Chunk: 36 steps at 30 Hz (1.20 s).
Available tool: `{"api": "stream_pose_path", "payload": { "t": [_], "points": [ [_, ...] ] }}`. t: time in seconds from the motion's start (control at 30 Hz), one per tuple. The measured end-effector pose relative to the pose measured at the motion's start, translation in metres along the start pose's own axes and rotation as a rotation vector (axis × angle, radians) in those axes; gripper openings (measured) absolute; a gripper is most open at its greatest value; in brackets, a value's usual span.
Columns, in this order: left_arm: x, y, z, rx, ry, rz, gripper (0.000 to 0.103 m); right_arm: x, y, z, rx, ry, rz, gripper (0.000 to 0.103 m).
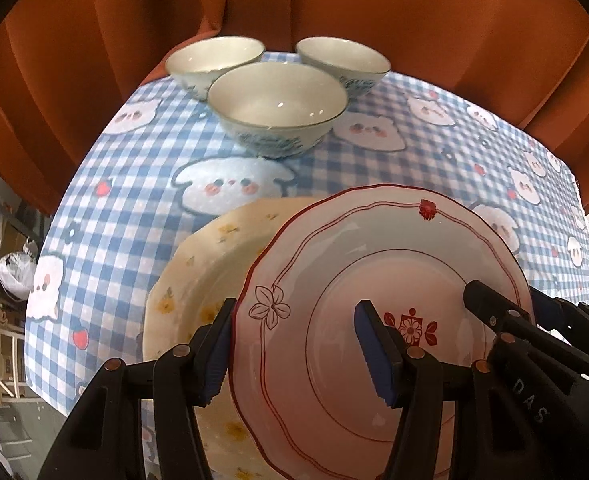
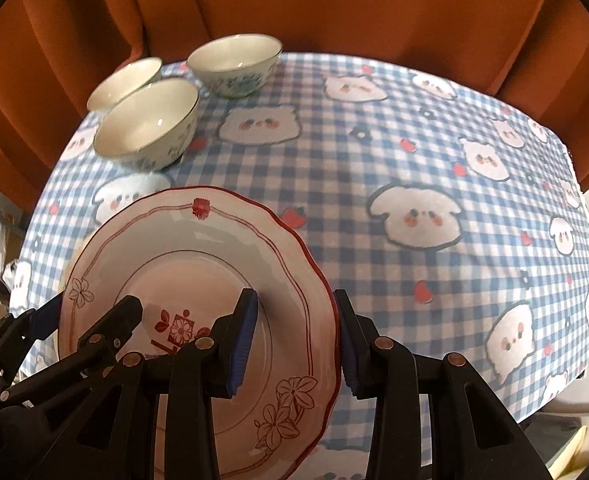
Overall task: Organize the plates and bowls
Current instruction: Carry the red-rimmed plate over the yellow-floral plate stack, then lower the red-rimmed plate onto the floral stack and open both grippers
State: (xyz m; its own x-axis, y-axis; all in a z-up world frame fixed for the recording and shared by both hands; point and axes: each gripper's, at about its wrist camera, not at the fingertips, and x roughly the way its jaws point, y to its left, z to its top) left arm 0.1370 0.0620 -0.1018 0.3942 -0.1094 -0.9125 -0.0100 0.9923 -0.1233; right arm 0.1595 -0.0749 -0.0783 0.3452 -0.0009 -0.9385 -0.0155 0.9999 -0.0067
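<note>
A pink plate with a red scalloped rim (image 1: 374,280) is held between both grippers above the table. My left gripper (image 1: 294,352) straddles its left rim, one finger under and one on top. My right gripper (image 2: 298,340) straddles its right rim (image 2: 318,280) the same way. Both look closed on the plate. A cream plate with yellow flowers (image 1: 198,280) lies on the table beneath and to the left of it. Three white bowls with blue patterns (image 1: 278,108) (image 1: 214,60) (image 1: 342,60) stand at the far side; they also show in the right wrist view (image 2: 146,120).
The table has a blue checked cloth with cartoon faces (image 2: 414,160). An orange curtain (image 1: 334,0) hangs behind it. The table's left edge drops to clutter and shelving (image 1: 2,280).
</note>
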Motion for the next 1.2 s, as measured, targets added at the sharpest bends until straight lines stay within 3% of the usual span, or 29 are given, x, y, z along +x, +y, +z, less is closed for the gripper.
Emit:
{"api": "stream_pose_path", "payload": {
  "t": [0.33,0.67,0.77,0.9,1.2],
  "points": [
    [0.014,0.018,-0.013,-0.015,0.047,0.021,0.059,0.019,0.023,-0.006,-0.037,0.059,-0.003,0.041],
    [0.017,0.027,-0.017,-0.042,0.064,0.011,0.059,0.022,0.033,-0.007,-0.072,0.047,-0.011,0.041],
    [0.015,0.024,-0.017,-0.035,0.053,0.026,0.058,0.018,0.031,-0.008,-0.068,0.038,0.011,0.041],
    [0.016,0.024,-0.018,-0.037,0.055,0.023,0.058,0.011,0.033,-0.012,-0.099,0.009,-0.029,0.032],
    [0.002,0.028,-0.016,-0.028,0.010,0.065,0.058,0.009,0.033,-0.012,-0.066,0.018,-0.002,0.032]
  ]
}}
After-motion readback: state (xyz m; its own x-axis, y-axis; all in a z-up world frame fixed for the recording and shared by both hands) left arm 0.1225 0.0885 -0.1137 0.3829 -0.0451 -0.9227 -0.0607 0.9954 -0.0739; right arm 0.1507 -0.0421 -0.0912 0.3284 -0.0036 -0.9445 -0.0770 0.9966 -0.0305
